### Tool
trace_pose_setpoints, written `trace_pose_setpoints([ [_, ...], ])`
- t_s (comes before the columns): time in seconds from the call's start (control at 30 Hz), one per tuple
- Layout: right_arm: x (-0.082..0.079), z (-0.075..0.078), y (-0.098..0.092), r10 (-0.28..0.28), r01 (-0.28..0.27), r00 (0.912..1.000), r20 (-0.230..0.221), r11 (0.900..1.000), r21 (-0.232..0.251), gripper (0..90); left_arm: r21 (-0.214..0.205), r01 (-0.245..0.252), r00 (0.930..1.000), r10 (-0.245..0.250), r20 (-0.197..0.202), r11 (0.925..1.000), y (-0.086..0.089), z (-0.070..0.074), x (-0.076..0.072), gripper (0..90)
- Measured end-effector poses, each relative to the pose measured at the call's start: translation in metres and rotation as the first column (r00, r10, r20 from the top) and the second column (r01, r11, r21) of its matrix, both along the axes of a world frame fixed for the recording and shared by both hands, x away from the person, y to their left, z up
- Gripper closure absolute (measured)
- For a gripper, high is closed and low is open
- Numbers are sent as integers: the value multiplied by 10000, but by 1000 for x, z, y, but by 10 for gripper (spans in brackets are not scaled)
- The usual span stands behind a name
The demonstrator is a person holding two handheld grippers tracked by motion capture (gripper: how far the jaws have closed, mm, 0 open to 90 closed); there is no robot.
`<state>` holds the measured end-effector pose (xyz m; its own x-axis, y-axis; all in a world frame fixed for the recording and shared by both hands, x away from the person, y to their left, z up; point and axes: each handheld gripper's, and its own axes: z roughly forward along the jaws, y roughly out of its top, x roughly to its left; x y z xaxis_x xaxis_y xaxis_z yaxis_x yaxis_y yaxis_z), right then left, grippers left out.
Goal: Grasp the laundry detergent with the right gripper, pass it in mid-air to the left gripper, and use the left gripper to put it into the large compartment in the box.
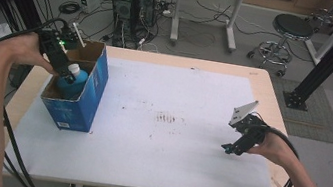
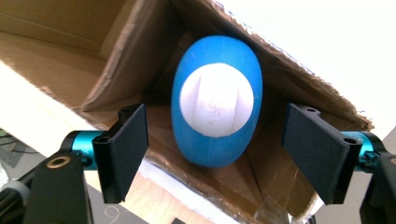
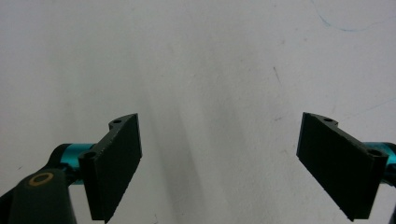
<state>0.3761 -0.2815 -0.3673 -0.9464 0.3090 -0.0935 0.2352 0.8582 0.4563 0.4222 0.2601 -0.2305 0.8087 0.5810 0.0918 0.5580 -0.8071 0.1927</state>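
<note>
A blue bottle [image 1: 73,81] with a white cap stands inside an open blue cardboard box [image 1: 88,95] at the table's left side. My left gripper [image 1: 67,76] hangs just above the bottle at the box's mouth. In the left gripper view the bottle [image 2: 216,100] sits between the jaws, which stand open on either side with clear gaps to it. My right gripper [image 1: 228,148] hovers low over the white sheet at the right, jaws open with nothing between them, and its own view looks down at bare white surface [image 3: 215,84].
A white sheet [image 1: 160,123] covers most of the wooden table. Beyond the far edge are computer towers [image 1: 133,2], cables, a desk and a stool [image 1: 287,34]. A black frame post [image 1: 332,54] stands at the right.
</note>
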Motion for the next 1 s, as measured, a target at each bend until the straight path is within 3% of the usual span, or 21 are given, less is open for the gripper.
trace_pose_setpoints([
  [0.3, 0, 0, 1, 15, -15, 10000, 37, 10000, -17, 132, 94, 266, 9987, -270, 432, 9996, -12, 26, -5, 227],
  [0.57, 0, 0, 3, 71, -71, 10000, 29, 9999, -77, 132, 93, 1039, 9908, -1044, 860, 9945, -49, 46, -9, 194],
  [0.7, -1, 0, 4, 63, -62, 10000, 64, 9999, -120, 132, 55, 1471, 9847, -1470, 936, 9891, -71, 49, -10, 171],
  [1.0, 1, 6, 2, 15, -12, 9999, 142, 9998, -209, 132, 109, 2519, 9642, -2519, 826, 9677, -124, 47, -15, 170],
])
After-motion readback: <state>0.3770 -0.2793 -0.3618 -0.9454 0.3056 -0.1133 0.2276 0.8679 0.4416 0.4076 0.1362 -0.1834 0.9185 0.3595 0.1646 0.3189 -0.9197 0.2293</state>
